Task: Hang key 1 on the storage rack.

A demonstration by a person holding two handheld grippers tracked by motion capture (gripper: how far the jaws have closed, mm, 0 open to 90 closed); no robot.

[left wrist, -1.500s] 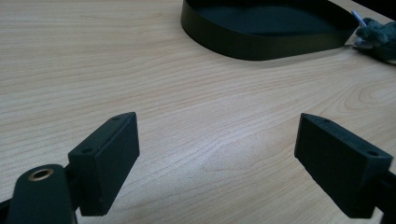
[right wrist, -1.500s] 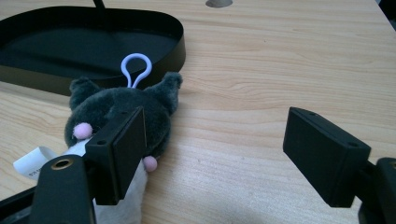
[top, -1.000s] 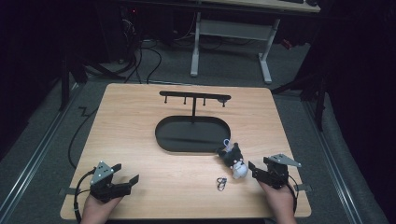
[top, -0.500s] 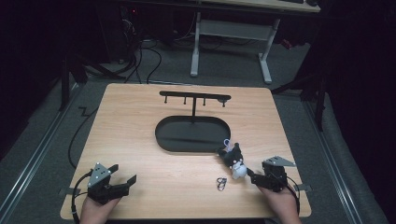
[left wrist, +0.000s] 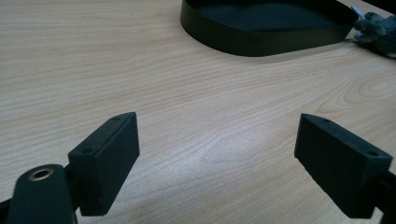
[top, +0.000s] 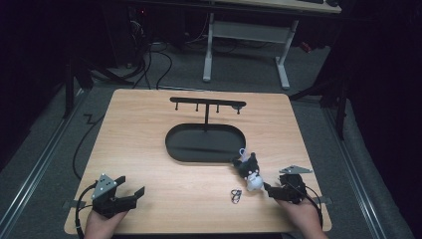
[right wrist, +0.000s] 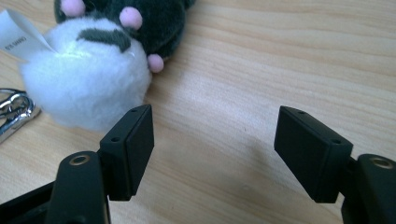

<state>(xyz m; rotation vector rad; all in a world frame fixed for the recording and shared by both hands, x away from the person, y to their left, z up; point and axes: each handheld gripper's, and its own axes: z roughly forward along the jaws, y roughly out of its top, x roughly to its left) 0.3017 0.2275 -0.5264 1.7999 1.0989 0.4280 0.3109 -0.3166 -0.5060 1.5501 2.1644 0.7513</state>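
Wooden desk [top: 149, 149] carries a black oval tray [top: 204, 143] with a hook rack [top: 207, 104] standing at its far rim, likely meant for hanging things. A small plush toy [top: 249, 172], dark body and white round end, lies on the desk just beside the tray's near right end, its long axis running from the tray toward the person, white end nearest. A metal clip [top: 235, 195] lies just beside that end. The right claw [top: 272, 190] sits low with jaws spread wide and empty, the white end just beyond its left jaw, probably lining up a grasp. The left claw [top: 130, 193] rests released near the desk's front left corner, well apart.
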